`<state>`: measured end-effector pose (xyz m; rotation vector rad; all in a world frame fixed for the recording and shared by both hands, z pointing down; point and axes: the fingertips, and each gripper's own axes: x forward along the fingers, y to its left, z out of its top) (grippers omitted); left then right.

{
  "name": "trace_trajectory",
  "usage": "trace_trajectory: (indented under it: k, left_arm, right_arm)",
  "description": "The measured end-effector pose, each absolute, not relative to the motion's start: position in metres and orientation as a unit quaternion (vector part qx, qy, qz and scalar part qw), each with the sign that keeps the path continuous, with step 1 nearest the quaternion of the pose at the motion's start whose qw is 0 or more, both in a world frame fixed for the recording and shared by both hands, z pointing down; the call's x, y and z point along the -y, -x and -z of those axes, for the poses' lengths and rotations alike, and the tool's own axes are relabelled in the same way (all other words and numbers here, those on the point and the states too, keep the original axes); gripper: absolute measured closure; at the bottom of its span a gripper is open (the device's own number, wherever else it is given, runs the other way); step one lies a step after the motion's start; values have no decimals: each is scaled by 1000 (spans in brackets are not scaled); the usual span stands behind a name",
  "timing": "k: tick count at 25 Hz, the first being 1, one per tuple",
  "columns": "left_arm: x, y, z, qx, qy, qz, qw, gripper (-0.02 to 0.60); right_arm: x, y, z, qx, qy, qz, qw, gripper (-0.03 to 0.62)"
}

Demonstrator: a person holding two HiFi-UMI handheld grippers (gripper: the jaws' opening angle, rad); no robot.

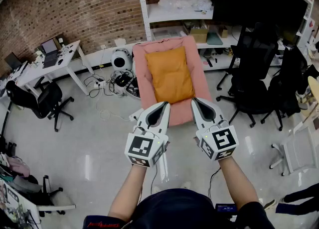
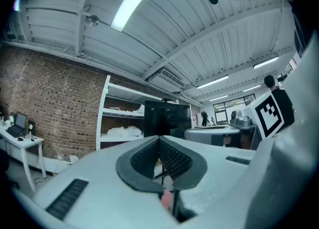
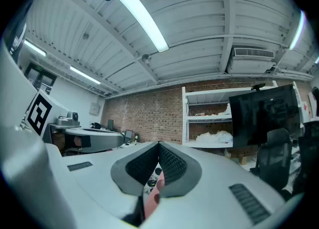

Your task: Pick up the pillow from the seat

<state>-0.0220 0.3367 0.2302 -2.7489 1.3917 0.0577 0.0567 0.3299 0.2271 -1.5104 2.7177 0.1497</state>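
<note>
An orange pillow (image 1: 169, 73) lies on a pink seat (image 1: 199, 78) in the middle of the head view. My left gripper (image 1: 165, 105) hovers just short of the pillow's near left corner, and my right gripper (image 1: 194, 102) near its right corner; both are above the seat's near end. Both grippers are shut with nothing between the jaws. In the left gripper view the shut left gripper (image 2: 159, 141) points at the shelving and ceiling. The right gripper view shows the shut right gripper (image 3: 159, 147), with a sliver of pink seat (image 3: 151, 200) below the tips.
A white shelf unit (image 1: 172, 11) stands behind the seat. Black office chairs (image 1: 256, 73) crowd the right, another chair (image 1: 42, 101) and a white desk (image 1: 50, 63) are at left. Cables and a white round device (image 1: 121, 59) lie on the floor left of the seat.
</note>
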Motion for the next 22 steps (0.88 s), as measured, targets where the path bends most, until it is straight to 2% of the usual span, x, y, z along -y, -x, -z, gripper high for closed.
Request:
trace_trajectory:
  k: [10,22]
  left_arm:
    - [-334,12,-231,-452,891,-18,32,578]
    - [-332,-37,-235,-457,888,-23,40,578]
  right_arm:
    - [-327,-65,-231,-875,482,-46,13,577]
    - [-325,-109,-238,-884,464,-44,18,577]
